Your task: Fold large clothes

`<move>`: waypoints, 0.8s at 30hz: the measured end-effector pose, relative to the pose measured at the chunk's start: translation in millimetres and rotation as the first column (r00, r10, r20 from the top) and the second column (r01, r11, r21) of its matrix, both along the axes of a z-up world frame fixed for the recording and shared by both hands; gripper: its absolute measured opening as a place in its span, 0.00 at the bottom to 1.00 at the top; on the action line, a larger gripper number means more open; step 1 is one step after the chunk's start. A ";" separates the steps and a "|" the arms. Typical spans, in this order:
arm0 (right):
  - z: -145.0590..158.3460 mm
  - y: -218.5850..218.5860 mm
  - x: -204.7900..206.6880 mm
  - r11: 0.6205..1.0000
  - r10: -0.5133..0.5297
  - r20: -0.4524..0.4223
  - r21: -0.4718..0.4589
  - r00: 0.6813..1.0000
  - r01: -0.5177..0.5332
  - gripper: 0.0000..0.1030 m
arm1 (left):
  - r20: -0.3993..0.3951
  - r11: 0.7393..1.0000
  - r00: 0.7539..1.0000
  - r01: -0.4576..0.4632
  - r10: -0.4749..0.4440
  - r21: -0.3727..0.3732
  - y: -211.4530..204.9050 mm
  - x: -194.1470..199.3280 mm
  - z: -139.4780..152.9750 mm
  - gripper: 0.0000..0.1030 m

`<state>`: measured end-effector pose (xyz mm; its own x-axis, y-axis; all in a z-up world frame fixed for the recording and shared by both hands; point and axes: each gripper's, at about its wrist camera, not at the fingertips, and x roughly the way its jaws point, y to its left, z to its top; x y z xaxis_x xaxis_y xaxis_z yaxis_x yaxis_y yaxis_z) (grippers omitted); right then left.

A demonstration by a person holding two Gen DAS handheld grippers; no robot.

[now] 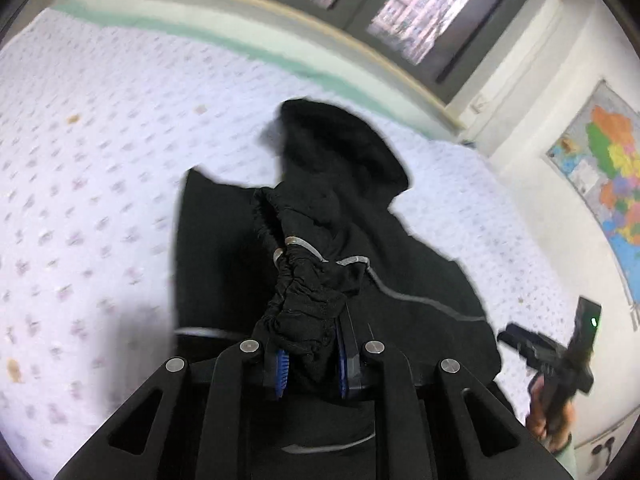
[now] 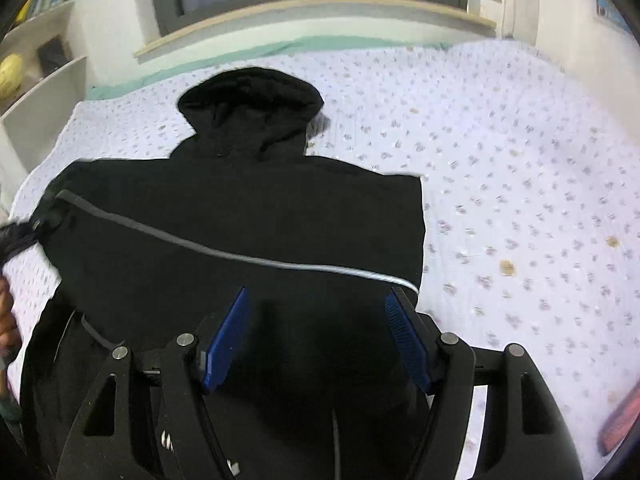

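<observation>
left wrist view, left gripper (image 1: 310, 360) pinching black hoodie (image 1: 360, 240) cuff, angled downward

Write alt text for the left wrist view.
The left gripper is shut on a bunched cuff of a black hooded jacket spread on a floral bedsheet. A window and a wall map are behind.
</observation>
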<state>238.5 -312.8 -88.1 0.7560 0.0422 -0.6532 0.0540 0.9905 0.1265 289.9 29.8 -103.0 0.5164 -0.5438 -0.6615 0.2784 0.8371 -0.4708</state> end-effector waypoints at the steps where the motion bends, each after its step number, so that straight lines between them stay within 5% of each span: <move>1: -8.0 1.2 13.4 1.000 0.013 -0.014 0.026 1.000 -0.012 0.71 | -0.030 1.000 1.000 -0.005 0.006 0.021 5.2 2.9 -10.0 0.18; 3: -28.0 7.8 36.7 0.998 0.023 -0.055 0.051 0.998 -0.020 0.72 | -0.152 0.995 0.988 -0.009 0.024 0.098 9.9 11.7 -48.8 0.18; 5: -56.8 13.7 57.7 0.999 0.010 -0.126 0.048 0.992 -0.004 0.76 | -0.210 0.999 0.978 -0.006 0.016 0.047 15.1 13.9 -73.4 0.20; 7: -61.8 22.6 61.3 1.000 0.007 -0.137 -0.016 0.991 -0.009 0.77 | -0.184 1.000 0.983 0.000 0.004 0.023 18.0 10.0 -67.3 0.21; 10: -48.4 25.0 59.7 0.998 0.027 -0.155 -0.053 0.988 -0.035 0.77 | -0.107 0.996 0.994 0.007 0.002 0.091 16.9 -5.4 -39.5 0.31; 13: -16.8 25.6 49.0 0.998 0.053 -0.052 -0.018 0.997 -0.054 0.77 | 0.054 0.977 0.998 -0.033 0.022 0.210 4.9 -24.2 0.5 0.55; 16: 7.1 35.8 50.9 0.998 0.068 0.025 -0.007 0.997 -0.067 0.77 | 0.125 0.979 0.991 0.014 -0.040 0.202 -20.9 -33.0 27.2 0.55; 20: -2.6 56.8 85.0 0.996 0.074 -0.028 -0.047 0.997 -0.075 0.77 | 0.018 0.965 0.999 0.026 -0.031 0.263 -53.4 0.6 1.8 0.55; 23: -31.9 57.2 113.9 0.996 0.026 -0.138 -0.083 0.990 -0.038 0.77 | -0.162 0.953 0.987 0.033 0.017 0.302 -57.1 33.7 -60.3 0.54; 24: -39.9 56.0 114.2 0.996 0.027 -0.164 -0.080 0.986 -0.041 0.76 | -0.165 0.956 0.986 0.034 0.015 0.292 -59.1 37.9 -69.6 0.54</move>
<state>352.7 -256.8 -128.1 0.6386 0.0067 -0.7695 0.0331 0.9988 0.0361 327.8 -29.3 -172.5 0.3836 -0.3178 -0.8671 0.2267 0.9426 -0.2451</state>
